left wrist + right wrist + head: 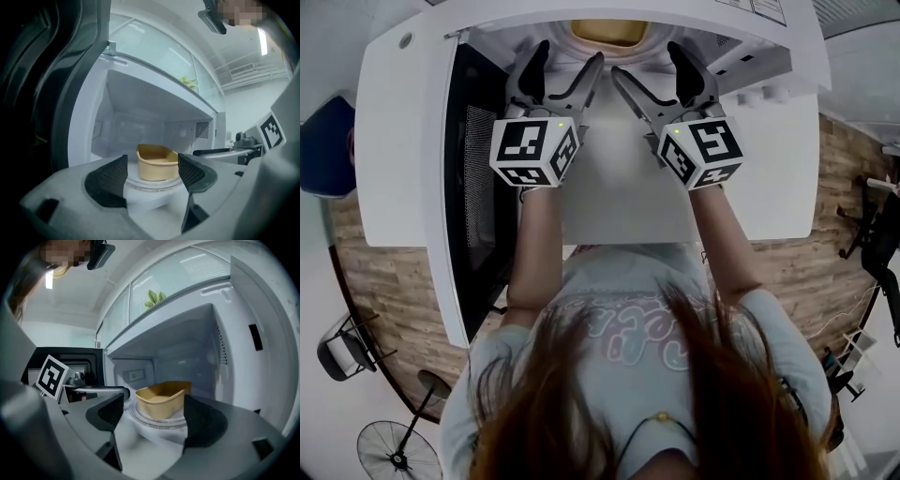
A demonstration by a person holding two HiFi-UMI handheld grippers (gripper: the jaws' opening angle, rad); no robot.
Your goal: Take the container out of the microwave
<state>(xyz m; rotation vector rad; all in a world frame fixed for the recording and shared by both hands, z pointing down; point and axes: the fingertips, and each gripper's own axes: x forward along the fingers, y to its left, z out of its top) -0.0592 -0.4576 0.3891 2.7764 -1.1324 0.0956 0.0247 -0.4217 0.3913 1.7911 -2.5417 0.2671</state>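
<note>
While the tan container (157, 164) sits deep inside the microwave (140, 98), the job looks like it has only just begun. The microwave door (478, 187) hangs wide open on the left side of the microwave, so that part is done. The container rests on the round glass plate (154, 422) in the middle of the microwave floor. Nothing touches it yet.

Both tools are held just outside the front of the microwave, side by side, and both point in at the container. The left tool (570, 56) has its jaws spread apart with nothing between them; the container shows through the gap but sits farther back. The right tool (649, 64) is the same: jaws wide, nothing held, and the container is well behind its tips. The white table (769, 169) lies in front of the microwave, under the person's arms.

I think most of the job is left. A tool has to go into the microwave, close on a wall of the container, lift it off the glass plate and bring it out the front. The rim looks thin, so the grip may need care.
</note>
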